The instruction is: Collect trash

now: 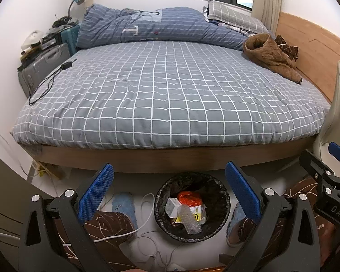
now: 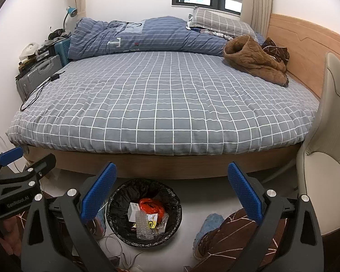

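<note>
Both grippers empty over the bin, jaws apart, nothing held.

I've got the left gripper spread wide with the trash bin sitting right between and just below its fingers; the right gripper is just as wide, bin below and toward its left finger. Inside: clear bubble wrap, white box, orange bag. Beyond the jaws the bed looks free of obvious trash; only a black cable and brown garment there, well apart from both. My call: next scan for leftover litter, keep jaws wide, approach low, avoid snagging the floor cords beside the bin.
</note>
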Demonstrator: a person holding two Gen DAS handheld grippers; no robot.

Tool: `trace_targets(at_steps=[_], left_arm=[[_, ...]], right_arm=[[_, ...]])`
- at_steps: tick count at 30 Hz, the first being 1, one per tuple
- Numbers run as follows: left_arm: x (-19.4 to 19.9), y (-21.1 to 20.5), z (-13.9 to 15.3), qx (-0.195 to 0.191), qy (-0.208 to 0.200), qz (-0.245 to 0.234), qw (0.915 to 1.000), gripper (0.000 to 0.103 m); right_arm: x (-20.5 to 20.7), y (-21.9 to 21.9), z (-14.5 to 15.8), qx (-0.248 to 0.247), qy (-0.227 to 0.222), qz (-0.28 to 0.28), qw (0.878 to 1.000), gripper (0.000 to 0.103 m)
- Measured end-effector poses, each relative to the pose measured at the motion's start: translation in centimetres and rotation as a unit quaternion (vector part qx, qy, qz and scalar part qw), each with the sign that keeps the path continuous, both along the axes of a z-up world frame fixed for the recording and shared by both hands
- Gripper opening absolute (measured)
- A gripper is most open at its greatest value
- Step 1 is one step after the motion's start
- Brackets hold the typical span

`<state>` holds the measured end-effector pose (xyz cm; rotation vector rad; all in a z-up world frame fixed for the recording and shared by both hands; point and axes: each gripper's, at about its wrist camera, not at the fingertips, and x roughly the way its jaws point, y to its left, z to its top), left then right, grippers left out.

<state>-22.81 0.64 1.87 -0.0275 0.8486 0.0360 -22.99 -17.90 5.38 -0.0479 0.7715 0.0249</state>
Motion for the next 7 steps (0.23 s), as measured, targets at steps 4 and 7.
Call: trace_targets(at_steps=[4,7], left_arm=[[0.10,0.18,-0.03,-0.002,0.001,0.002,1.0000,0.097],[0.14,0.15,-0.05,-0.001,0.001,0.002,1.0000,0.097]], right_arm=[[-0.05,-0.04,0.04,-0.002,-0.002,0.002,1.000,0.094],[-0.05,0.00,0.02,-0.002,-0.002,0.001,1.000,0.094]])
